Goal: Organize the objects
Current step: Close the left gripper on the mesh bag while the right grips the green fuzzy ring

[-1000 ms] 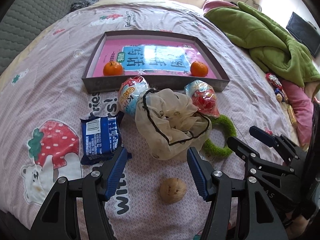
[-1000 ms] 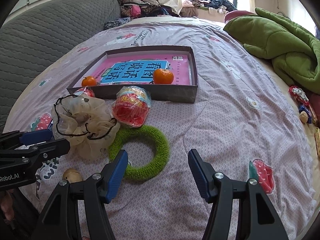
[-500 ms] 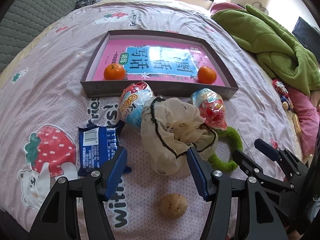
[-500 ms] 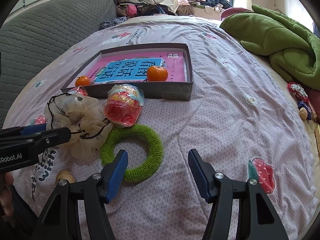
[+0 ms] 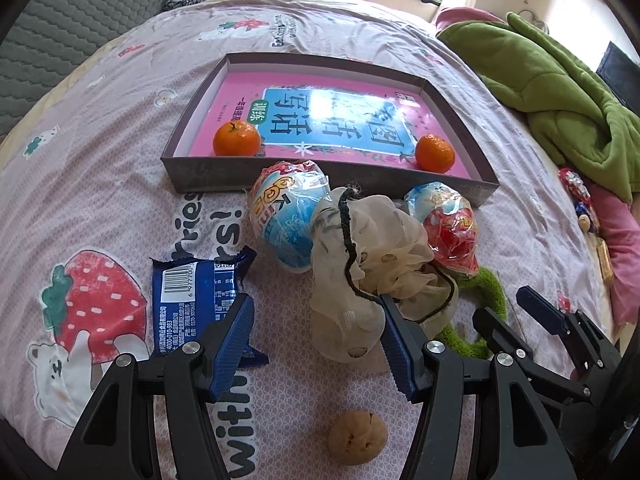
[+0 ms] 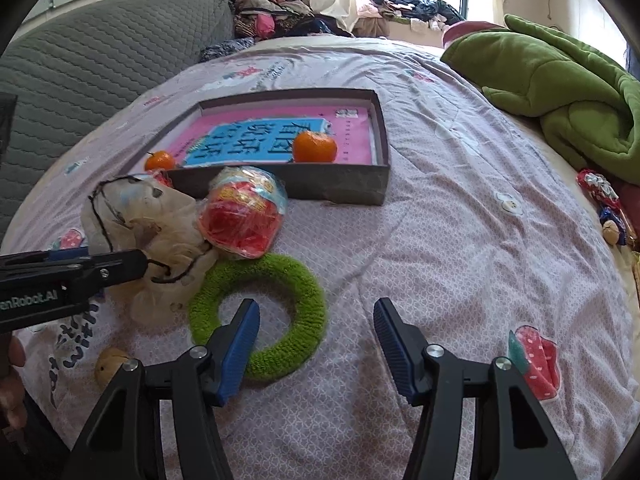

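Note:
A grey box [image 5: 192,178] [image 6: 340,190] with a pink book inside holds two oranges [image 5: 236,140] [image 5: 435,153]. In front of it lie a blue wrapped egg [image 5: 286,220], a red wrapped egg [image 5: 452,232] [image 6: 242,216], a cream scrunchie [image 5: 372,264] [image 6: 160,224], a green ring [image 6: 276,308] [image 5: 476,312], a blue snack packet [image 5: 192,296] and a walnut [image 5: 357,436] [image 6: 110,364]. My left gripper [image 5: 316,344] is open, its fingers on either side of the scrunchie's near edge. My right gripper [image 6: 316,344] is open, over the green ring's right side.
A green blanket [image 5: 560,88] [image 6: 560,92] lies at the right. Small wrapped toys [image 6: 604,204] lie by it. A grey quilted headboard [image 6: 80,76] stands at the left. Clothes are piled at the back by the window.
Both grippers have moved forward toward the objects. The left now reaches the scrunchie; the right now reaches the green ring. Both stay open.

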Demonstrator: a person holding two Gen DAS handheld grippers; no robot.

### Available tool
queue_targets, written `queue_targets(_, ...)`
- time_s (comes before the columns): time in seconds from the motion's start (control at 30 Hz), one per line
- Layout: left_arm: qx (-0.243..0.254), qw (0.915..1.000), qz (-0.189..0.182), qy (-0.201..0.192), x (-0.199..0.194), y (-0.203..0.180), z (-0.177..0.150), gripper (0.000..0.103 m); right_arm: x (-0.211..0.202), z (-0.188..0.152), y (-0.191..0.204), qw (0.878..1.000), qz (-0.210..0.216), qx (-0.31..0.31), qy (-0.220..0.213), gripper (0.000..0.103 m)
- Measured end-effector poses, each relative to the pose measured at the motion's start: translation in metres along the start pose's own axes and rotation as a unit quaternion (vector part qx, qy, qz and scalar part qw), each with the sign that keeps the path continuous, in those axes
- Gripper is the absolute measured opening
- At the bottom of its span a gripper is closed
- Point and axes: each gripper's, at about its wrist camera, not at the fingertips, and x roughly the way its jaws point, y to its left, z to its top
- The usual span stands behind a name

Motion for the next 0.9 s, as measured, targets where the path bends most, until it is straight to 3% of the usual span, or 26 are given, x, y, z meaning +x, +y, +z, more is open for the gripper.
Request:
queue_targets(0.13,0.004,1.0000,-0.004,-0.006,0.000,0.002,-0.001,0.062,0.002,-0.002,0.003,1.000,0.006,-0.003,0.004,0.048)
queue_targets(0.4,0.011,0.9995,-0.029,-0.003,0.005,0.001,-0.006,0.020,0.009,-0.005,0.005,1.000,0.023,-0.003,0.015,0.031)
queue_targets(0.6,0.022,0.9989,-0.039,-0.011,0.000,0.000,-0.011,0.013,0.007,-0.007,0.006,0.999,0.040,-0.002,0.015,0.019)
queue_targets(0.9,0.038,0.9984,-0.037,-0.021,-0.013,0.003,-0.021,0.012,-0.007,-0.006,0.015,0.998,0.062,-0.016,0.005,0.017)
